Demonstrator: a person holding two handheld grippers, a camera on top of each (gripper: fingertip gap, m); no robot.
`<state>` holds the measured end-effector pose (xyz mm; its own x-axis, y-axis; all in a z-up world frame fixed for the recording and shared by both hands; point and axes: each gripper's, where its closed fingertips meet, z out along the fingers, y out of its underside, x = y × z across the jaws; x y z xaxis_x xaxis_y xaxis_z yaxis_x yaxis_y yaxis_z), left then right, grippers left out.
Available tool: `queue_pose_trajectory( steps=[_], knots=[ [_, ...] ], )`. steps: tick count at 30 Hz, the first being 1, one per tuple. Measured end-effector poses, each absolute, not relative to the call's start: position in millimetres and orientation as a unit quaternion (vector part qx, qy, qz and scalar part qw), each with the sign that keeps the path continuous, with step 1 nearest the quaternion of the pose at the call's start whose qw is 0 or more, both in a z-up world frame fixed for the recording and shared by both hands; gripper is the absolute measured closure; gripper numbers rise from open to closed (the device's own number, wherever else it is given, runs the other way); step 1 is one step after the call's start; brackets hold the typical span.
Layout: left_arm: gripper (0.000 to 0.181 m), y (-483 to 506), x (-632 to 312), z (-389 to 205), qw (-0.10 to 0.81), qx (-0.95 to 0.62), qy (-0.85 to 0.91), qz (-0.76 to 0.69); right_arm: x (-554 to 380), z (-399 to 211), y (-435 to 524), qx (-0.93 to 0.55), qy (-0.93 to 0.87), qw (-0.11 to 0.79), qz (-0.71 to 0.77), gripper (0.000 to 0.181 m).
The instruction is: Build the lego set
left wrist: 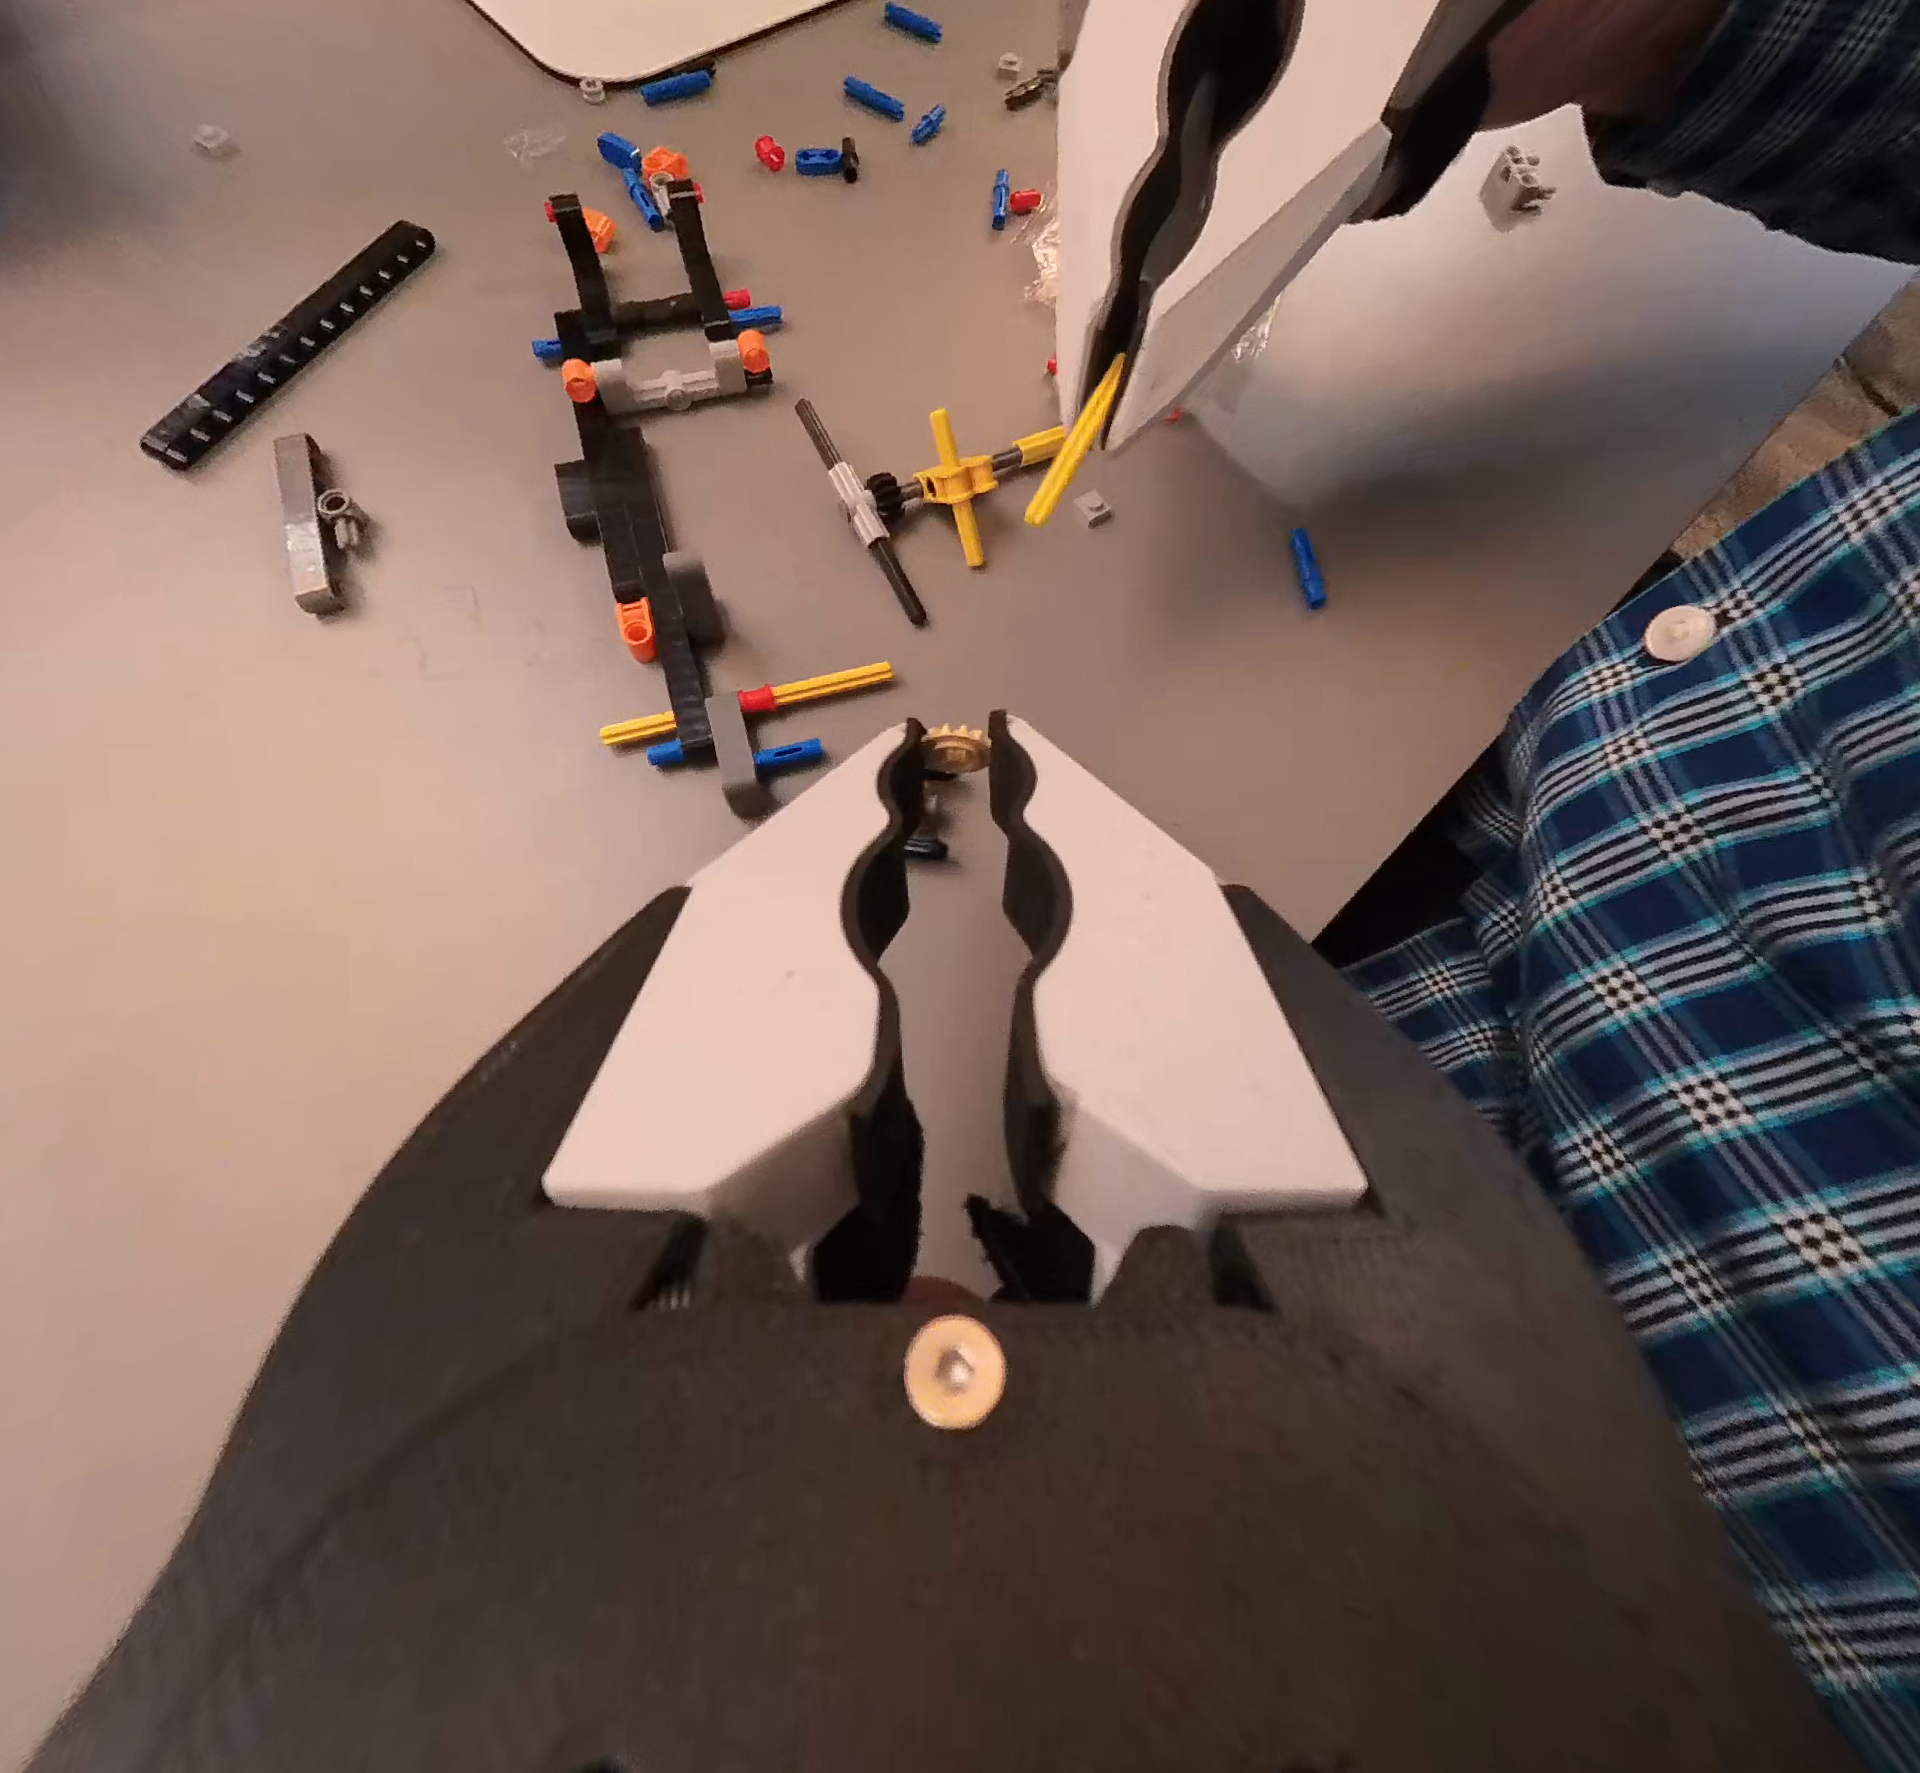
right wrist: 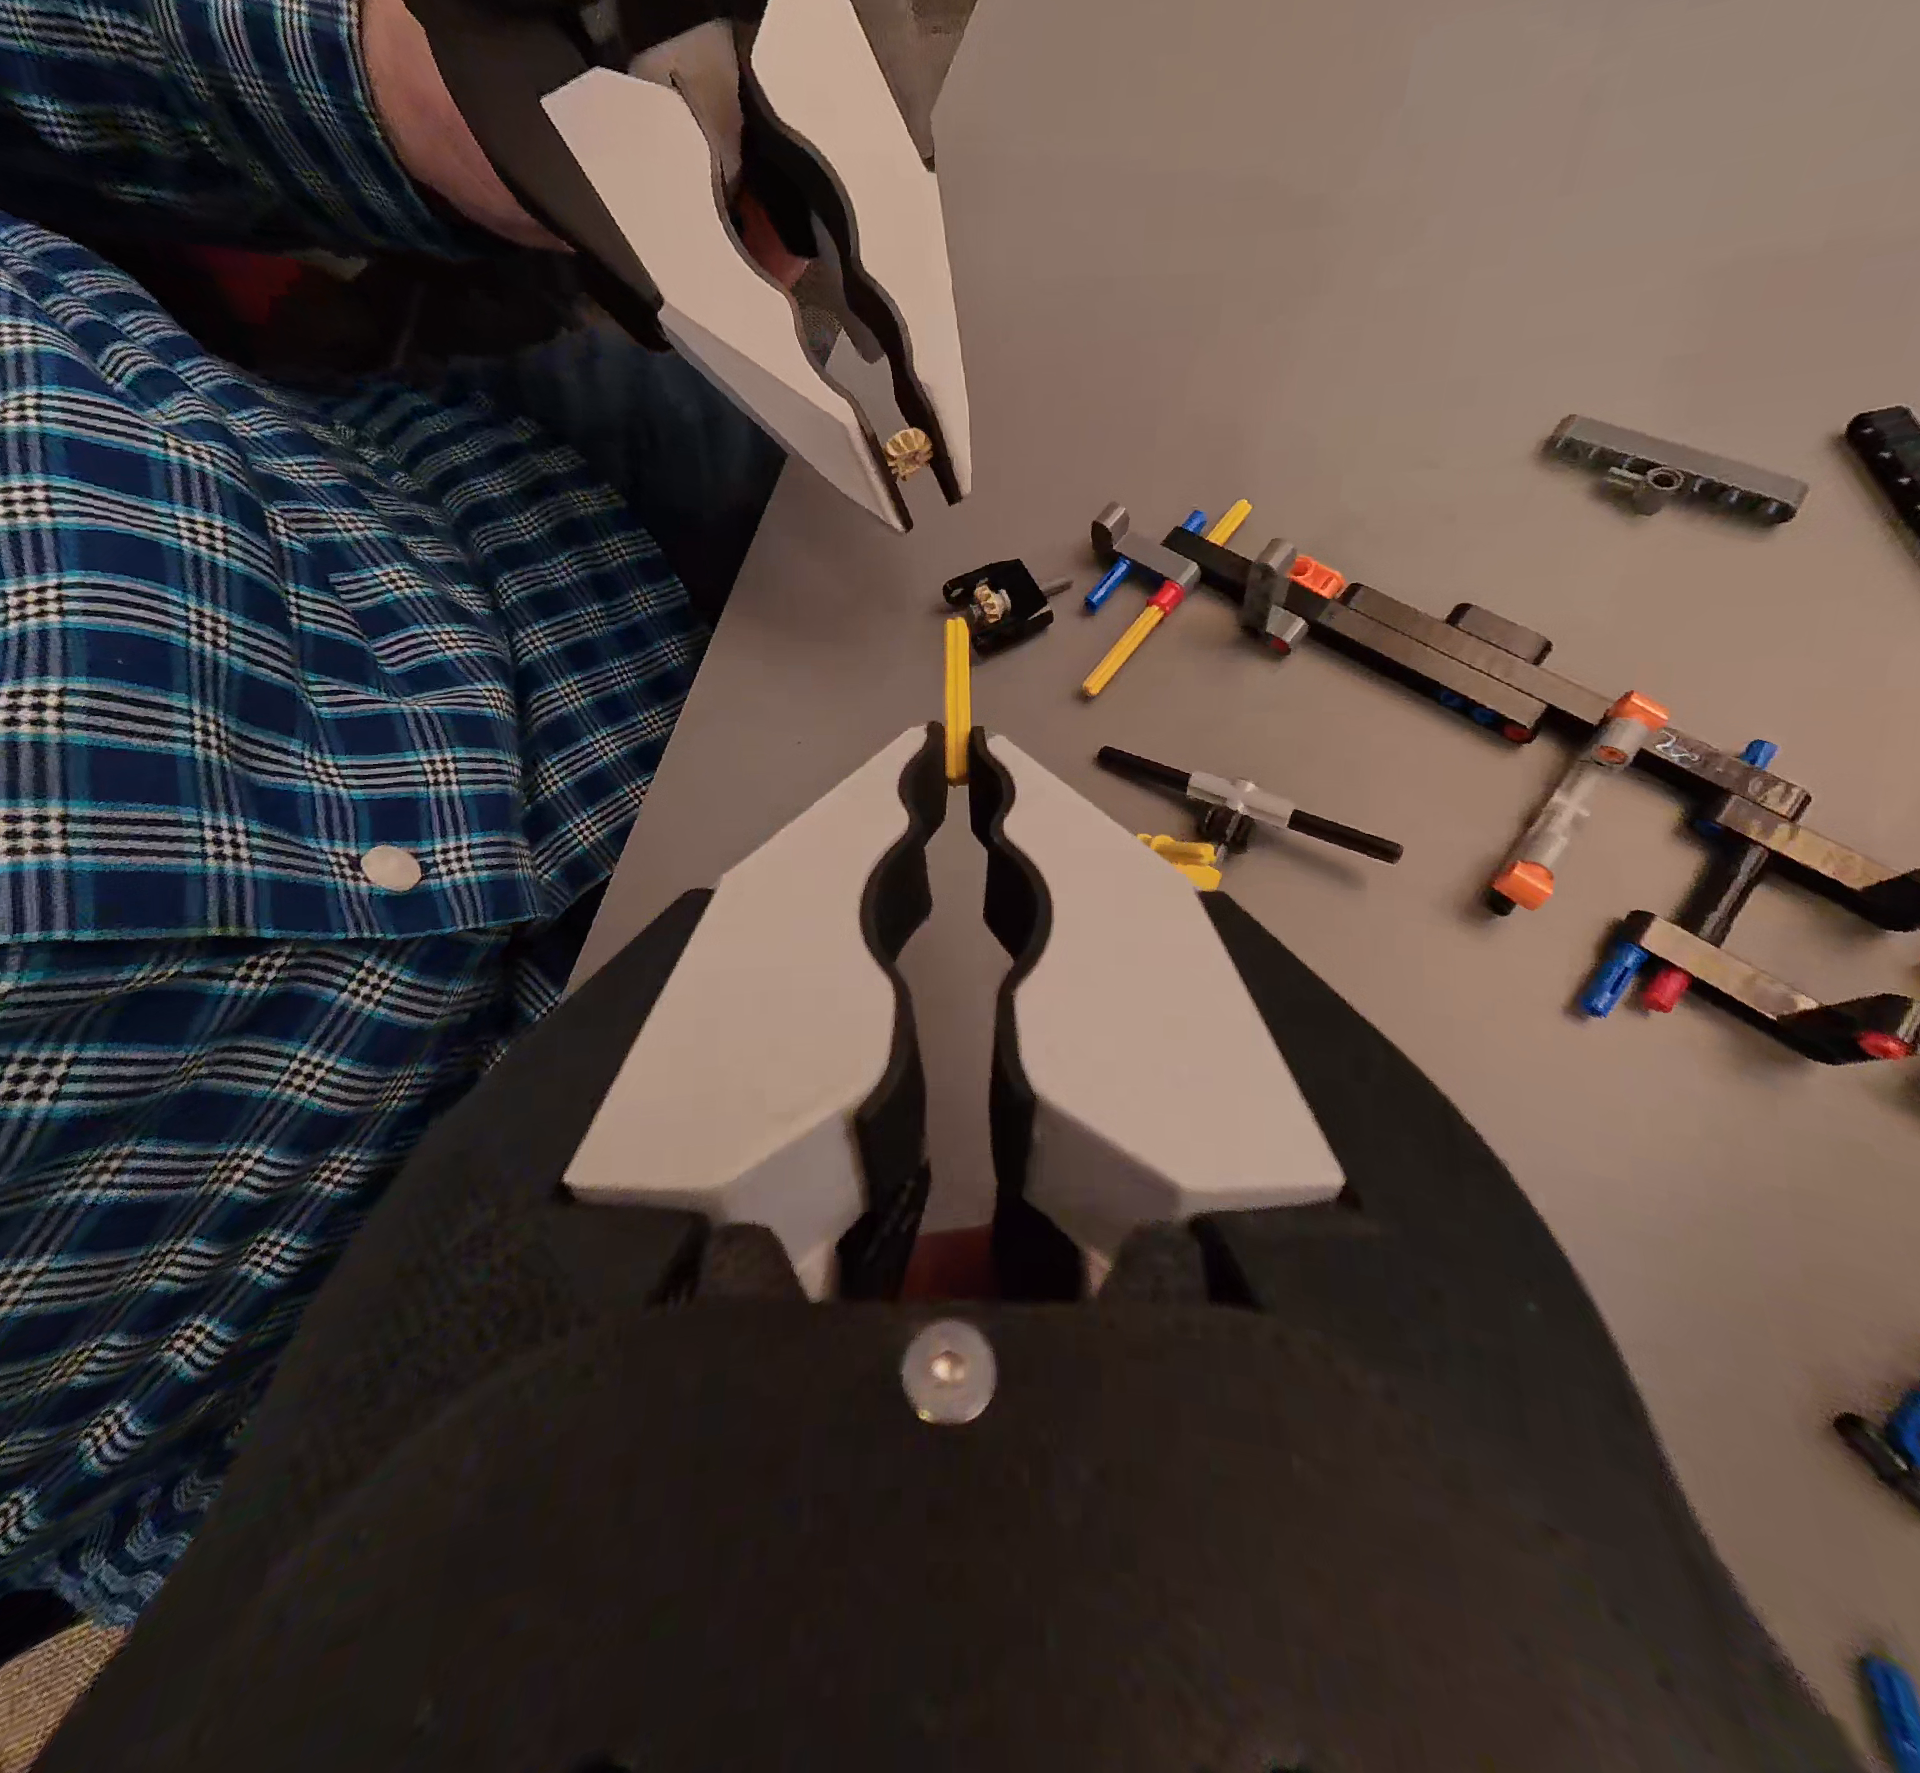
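Both clamped: tan gear (left wrist: 947, 747), yellow axle (right wrist: 956, 700).

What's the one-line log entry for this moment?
left claw: shut on tan gear | right claw: shut on yellow axle | chassis: on table, untouched

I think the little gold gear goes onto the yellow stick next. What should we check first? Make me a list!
1. Left gripper has the tan gear pinched at its tips: ok.
2. Right gripper has the yellow axle pinched, most of it sticking out free: ok.
3. Gear's hole faces the axle's end: cannot tell, the hole is too small to see.
4. Gear and axle are lined up: not ok, they are apart and at different angles.
5. Space between the two grippers is free: ok, the small black piece lies on the table below them.
6. Axle held firmly enough for pushing: cannot tell.
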<state>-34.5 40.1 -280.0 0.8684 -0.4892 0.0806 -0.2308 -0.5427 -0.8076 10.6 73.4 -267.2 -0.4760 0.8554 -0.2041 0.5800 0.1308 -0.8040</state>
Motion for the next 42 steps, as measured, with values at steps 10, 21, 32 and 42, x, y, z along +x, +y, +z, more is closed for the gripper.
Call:
queue_pose_trajectory(
  steps=[10,21,32,42],
  knots=[
    [0.171,37.7,-34.4,-285.4,0.443,-0.87,0.172,-0.132,9.3,-271.1,71.1,-0.475,-0.748,0.155,0.437,0.18],
    [0.171,36.3,-33.9,-285.5,0.451,-0.87,0.157,-0.125,7.6,-269.0,71.1,-0.473,-0.745,0.159,0.442,0.18],
    [0.171,31.8,-37.8,-288.5,0.455,-0.871,0.141,-0.12,3.3,-273.2,68.3,-0.472,-0.75,0.157,0.435,0.18],
    [0.171,31.0,-38.3,-289.5,0.46,-0.87,0.133,-0.118,-5.4,-276.7,66.2,-0.455,-0.764,0.149,0.433,0.18]
  ],
)
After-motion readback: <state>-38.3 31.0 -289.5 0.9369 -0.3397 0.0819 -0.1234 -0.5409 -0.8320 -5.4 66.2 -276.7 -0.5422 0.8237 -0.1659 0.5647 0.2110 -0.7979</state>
